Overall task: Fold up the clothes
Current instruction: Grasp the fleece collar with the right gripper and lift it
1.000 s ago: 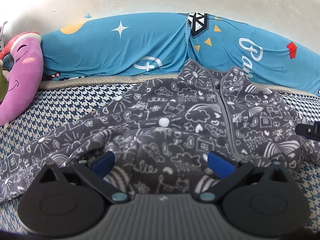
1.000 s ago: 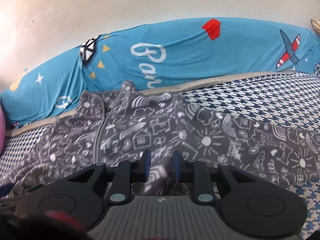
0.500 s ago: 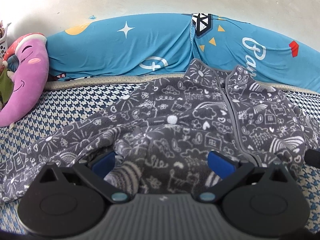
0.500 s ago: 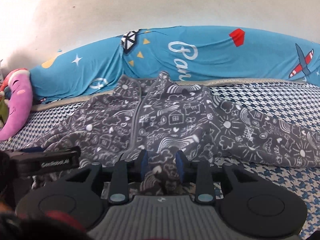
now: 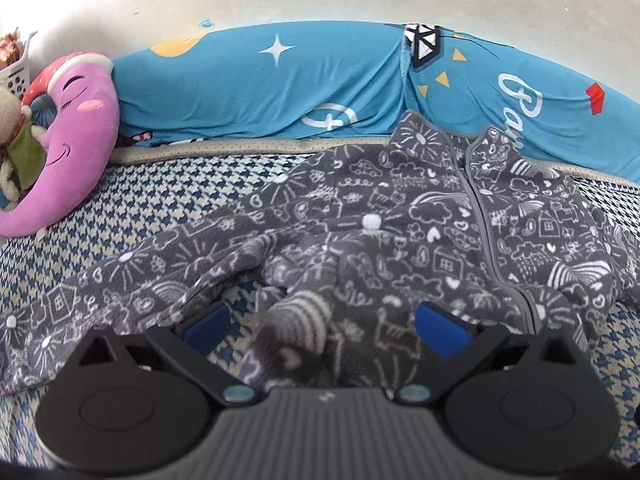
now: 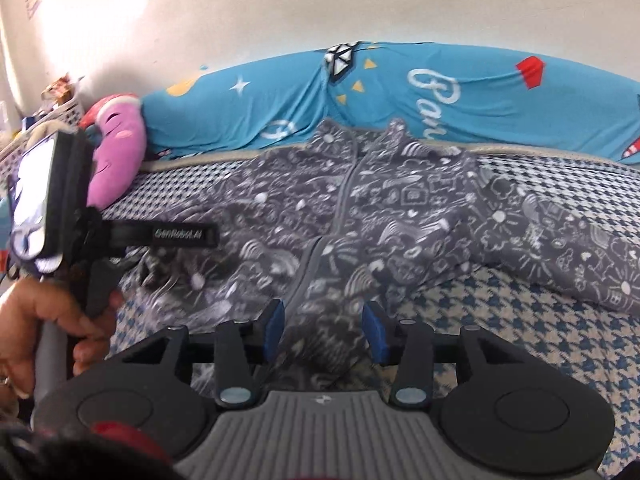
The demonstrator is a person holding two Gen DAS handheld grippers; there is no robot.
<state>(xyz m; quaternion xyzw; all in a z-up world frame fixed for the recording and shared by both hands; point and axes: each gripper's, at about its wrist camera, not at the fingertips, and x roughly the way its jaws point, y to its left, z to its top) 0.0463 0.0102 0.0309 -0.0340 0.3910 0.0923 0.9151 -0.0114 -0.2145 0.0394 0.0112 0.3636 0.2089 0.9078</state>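
A grey fleece jacket [image 5: 400, 220] printed with white doodles lies front up on the houndstooth bed cover [image 5: 180, 192]. It is zipped, its collar is toward the far side, and its sleeves are spread left and right. My left gripper [image 5: 322, 328] stands open over the bunched lower hem, its blue pads far apart and clear of the cloth. In the right wrist view the jacket [image 6: 360, 208] fills the middle. My right gripper [image 6: 324, 328] is at the hem by the zip. Its jaws are opening, with loose fabric lying between the pads.
A long blue printed bolster [image 5: 240, 92] runs along the wall behind the jacket. A pink moon pillow [image 5: 76, 132] and a soft toy lie at the far left, with a white basket [image 6: 60, 120] beyond. A person's hand [image 6: 40, 320] holds the left gripper's handle at the left.
My right gripper has pulled back from the jacket and swung so that the left gripper and hand come into view. Its jaws went from shut on the hem to spread. The left gripper shifted slightly.
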